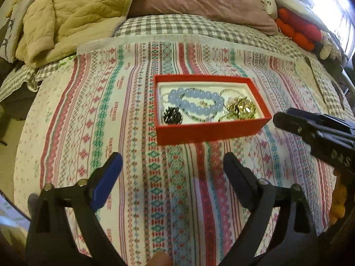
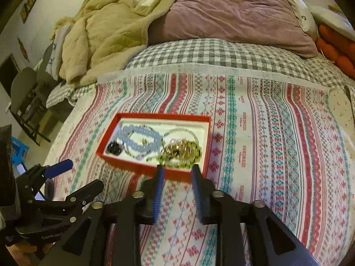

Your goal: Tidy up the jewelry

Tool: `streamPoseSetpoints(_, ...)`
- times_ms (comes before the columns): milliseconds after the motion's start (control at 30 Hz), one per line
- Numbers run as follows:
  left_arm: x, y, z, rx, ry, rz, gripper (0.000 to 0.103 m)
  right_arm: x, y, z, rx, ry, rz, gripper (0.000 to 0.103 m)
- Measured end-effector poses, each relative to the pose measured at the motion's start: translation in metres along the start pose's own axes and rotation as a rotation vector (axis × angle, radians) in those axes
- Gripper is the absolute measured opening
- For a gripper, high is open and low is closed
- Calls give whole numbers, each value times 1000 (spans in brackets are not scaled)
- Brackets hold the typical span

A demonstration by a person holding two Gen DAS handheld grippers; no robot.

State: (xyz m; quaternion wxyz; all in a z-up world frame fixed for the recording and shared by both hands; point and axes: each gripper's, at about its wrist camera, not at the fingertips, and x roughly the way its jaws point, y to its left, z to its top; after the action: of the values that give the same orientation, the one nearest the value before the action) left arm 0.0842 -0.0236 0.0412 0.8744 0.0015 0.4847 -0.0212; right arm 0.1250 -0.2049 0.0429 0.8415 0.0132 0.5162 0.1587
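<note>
The red jewelry box [image 1: 212, 130] sat open on the striped bedspread [image 1: 124, 115], with a blue bead bracelet [image 1: 195, 102], a small black piece [image 1: 173, 116] and a gold tangle [image 1: 241, 108] inside. The right gripper [image 2: 177, 170] hovered at the box's near edge, fingers partly apart, holding nothing. The left gripper [image 1: 173, 159] was wide open and empty, nearer than the box. A tan blanket [image 1: 73, 17] was piled far left.
</note>
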Motion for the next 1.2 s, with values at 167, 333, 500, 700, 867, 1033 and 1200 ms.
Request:
streamPoseSetpoints(167, -4, 2, -7, -23, 25, 23, 96, -8, 4, -11, 18, 23, -31, 79)
streamPoseSetpoints(333, -6, 3, -10, -45, 35, 54, 96, -9, 6, -21, 32, 86, -70, 84)
streamPoseSetpoints(500, -6, 1, -11, -62, 43, 65, 96, -7, 4, -29, 34, 110, -119, 99)
streamPoseSetpoints(700, -6, -1, -10, -60, 35, 67, 97, -6, -1, -28, 32, 108, -160, 103)
streamPoseSetpoints(867, -2, -4, -10, -57, 48, 58, 97, -4, -3, -28, 38, 114, -172, 103)
streamPoseSetpoints(1033, -1, -7, -10, -50, 51, 61, 97, -4, -3, -28, 37, 117, -176, 103)
streamPoseSetpoints(1200, -2, -8, -10, -49, 49, 60, 97, -1, -3, -28, 39, 123, -176, 103)
